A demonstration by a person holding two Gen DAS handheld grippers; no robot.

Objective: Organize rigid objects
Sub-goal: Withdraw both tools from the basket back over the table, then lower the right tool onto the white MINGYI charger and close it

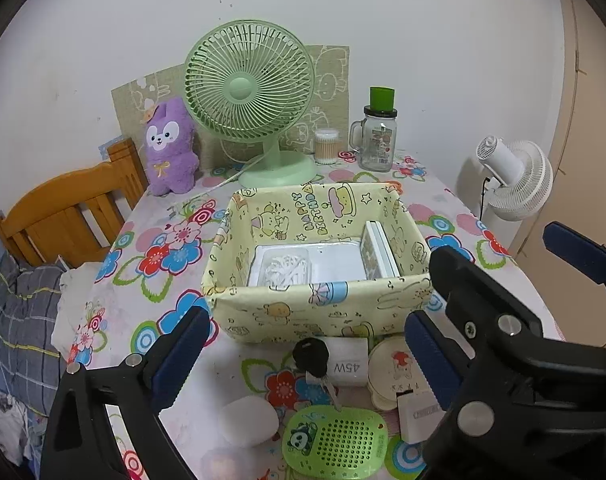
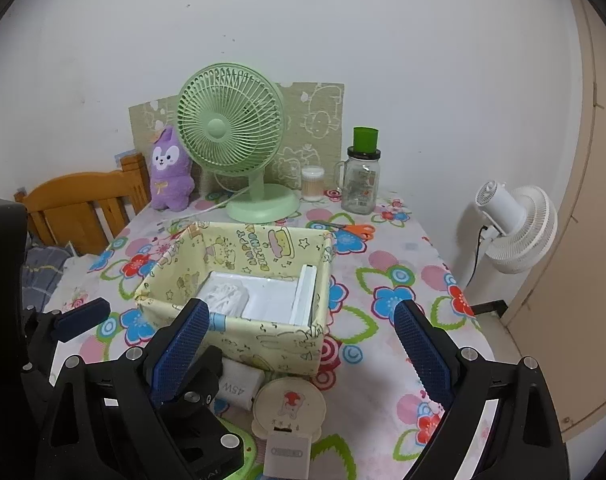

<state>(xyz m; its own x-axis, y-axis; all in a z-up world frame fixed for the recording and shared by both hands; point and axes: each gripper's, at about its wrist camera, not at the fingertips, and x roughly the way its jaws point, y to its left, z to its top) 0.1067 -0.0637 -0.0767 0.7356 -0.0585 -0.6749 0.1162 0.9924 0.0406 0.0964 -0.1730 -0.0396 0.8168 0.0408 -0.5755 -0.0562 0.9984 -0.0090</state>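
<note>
A yellow cartoon-print fabric basket [image 1: 319,308] [image 2: 263,340] stands mid-table with a white flat box [image 1: 335,264], a clear box of white bits [image 1: 285,270] and an upright white case [image 1: 379,250] inside. In front of it lie a black key fob [image 1: 311,356], a white 45W charger [image 1: 347,364] [image 2: 239,388], a round cream tin [image 1: 391,372] [image 2: 289,404], a small white box [image 1: 417,416] [image 2: 287,454], a green perforated panda case [image 1: 335,444] and a white oval case [image 1: 247,420]. My left gripper [image 1: 307,352] hangs open above these, holding nothing. My right gripper [image 2: 303,344] is open and empty beside it.
At the back stand a green desk fan [image 1: 249,92], a purple plush [image 1: 169,148], a cotton-swab jar [image 1: 327,146] and a glass mug jar [image 1: 377,140]. Orange scissors [image 2: 355,230] lie behind the basket. A wooden chair [image 1: 67,208] is on the left, a white floor fan [image 1: 515,176] on the right.
</note>
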